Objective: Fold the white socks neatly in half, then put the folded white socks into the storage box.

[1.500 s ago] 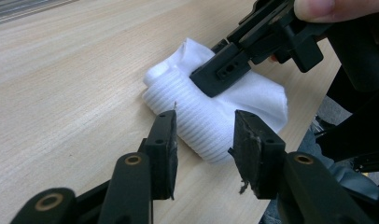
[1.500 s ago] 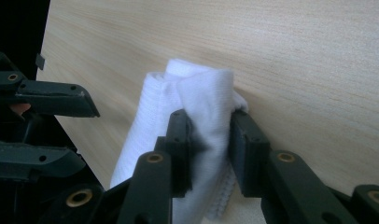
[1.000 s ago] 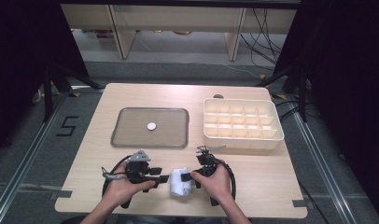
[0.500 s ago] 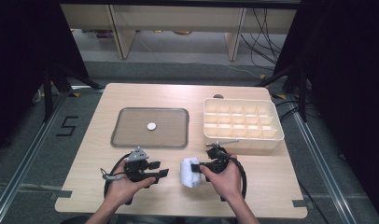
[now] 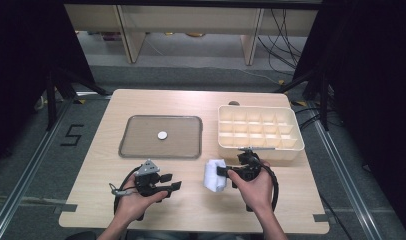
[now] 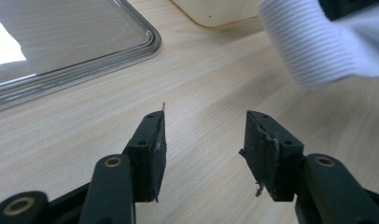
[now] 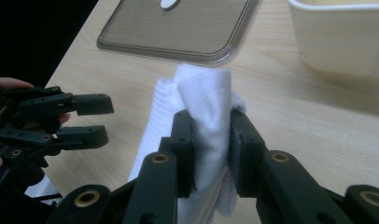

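Clamping: right tool [image 7: 207,140] pinches white cloth [image 7: 201,107], bunched and lifted off the surface [image 5: 191,210] | left tool [image 6: 204,144]: jaws apart, just been opening, nothing between them, cloth just ahead to its right | tray [image 5: 141,145] and compartment box [image 5: 261,145] beyond both tools

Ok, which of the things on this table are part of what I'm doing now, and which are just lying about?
In the job:
- white cloth, clamped in the right hand-held gripper
- left hand-held gripper, open, nothing between its jaws

Lying about:
- clear tray
- small white disc on it
- divided box
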